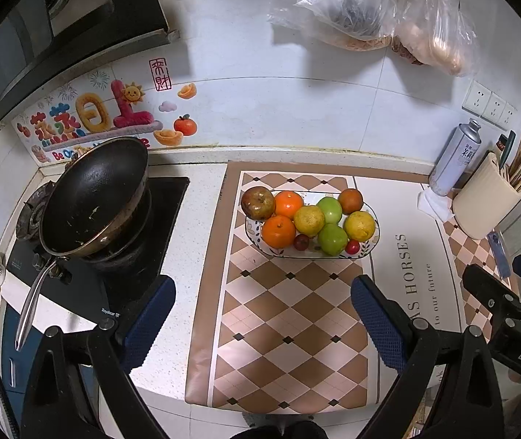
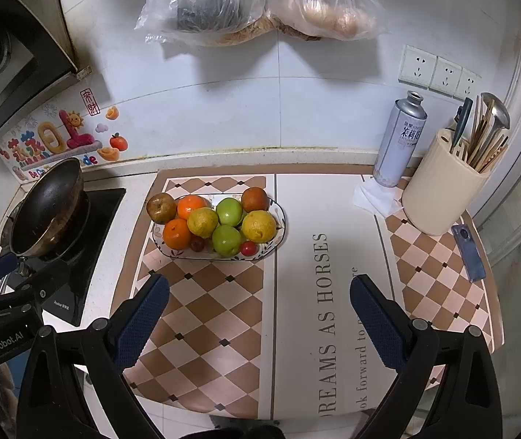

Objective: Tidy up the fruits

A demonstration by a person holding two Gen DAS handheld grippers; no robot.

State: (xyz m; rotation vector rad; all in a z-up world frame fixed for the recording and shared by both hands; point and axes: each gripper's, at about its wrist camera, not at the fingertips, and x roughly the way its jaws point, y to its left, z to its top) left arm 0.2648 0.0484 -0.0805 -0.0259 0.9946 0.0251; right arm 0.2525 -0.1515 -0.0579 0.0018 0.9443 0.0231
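Note:
An oval patterned plate [image 1: 369, 247] [image 2: 279, 236] sits on the checkered mat and holds a pile of fruit: a brown pear [image 1: 257, 202] [image 2: 161, 207], oranges [image 1: 278, 231] [image 2: 176, 233], yellow lemons [image 1: 359, 225] [image 2: 259, 226], green apples [image 1: 332, 238] [image 2: 226, 240] and small red fruits [image 1: 352, 247] [image 2: 248, 248]. My left gripper [image 1: 262, 311] is open and empty, held above the mat in front of the plate. My right gripper [image 2: 260, 311] is open and empty, to the right of the left one and in front of the plate.
A black wok [image 1: 94, 197] [image 2: 48, 208] sits on the gas stove at the left. A spray can [image 2: 399, 139], a beige utensil holder [image 2: 443, 186] and a blue object [image 2: 468, 252] stand at the right. Plastic bags [image 2: 260, 0] hang on the wall.

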